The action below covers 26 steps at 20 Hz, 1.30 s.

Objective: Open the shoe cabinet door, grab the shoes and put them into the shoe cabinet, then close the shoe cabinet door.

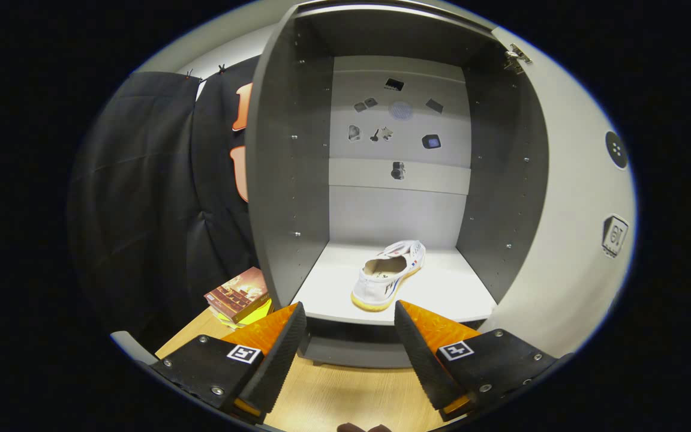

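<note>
White canvas shoe [388,274] lies on the bottom shelf of the grey shoe cabinet [285,180], just beyond the gripper [350,318], whose fingers are spread apart and hold nothing. Judging by this, the cabinet door [567,240] is swung open and a shoe is stowed; closing the door remains

Shoe cabinet [285,180] stands open; one shoe [388,275] sits mid-shelf, room either side.
</note>
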Each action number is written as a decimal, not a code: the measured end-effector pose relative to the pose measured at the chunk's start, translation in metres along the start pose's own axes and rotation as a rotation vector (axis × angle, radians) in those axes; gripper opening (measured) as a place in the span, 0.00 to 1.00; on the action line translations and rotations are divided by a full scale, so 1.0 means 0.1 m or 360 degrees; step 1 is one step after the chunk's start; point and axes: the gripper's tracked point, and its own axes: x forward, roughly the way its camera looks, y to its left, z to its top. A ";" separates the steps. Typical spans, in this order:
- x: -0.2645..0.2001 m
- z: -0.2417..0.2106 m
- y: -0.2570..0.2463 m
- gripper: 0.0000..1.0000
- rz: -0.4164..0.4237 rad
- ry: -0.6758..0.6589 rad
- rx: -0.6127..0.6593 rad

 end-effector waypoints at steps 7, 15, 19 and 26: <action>-0.86 -0.30 0.14 0.94 -0.0036 0.0018 -0.0003; -1.72 -0.35 0.09 0.93 0.0020 -0.0020 0.0071; -2.05 -0.43 -0.06 0.93 0.0087 -0.0017 0.0091; -2.72 -0.56 -0.79 0.93 0.0129 -0.0081 0.0012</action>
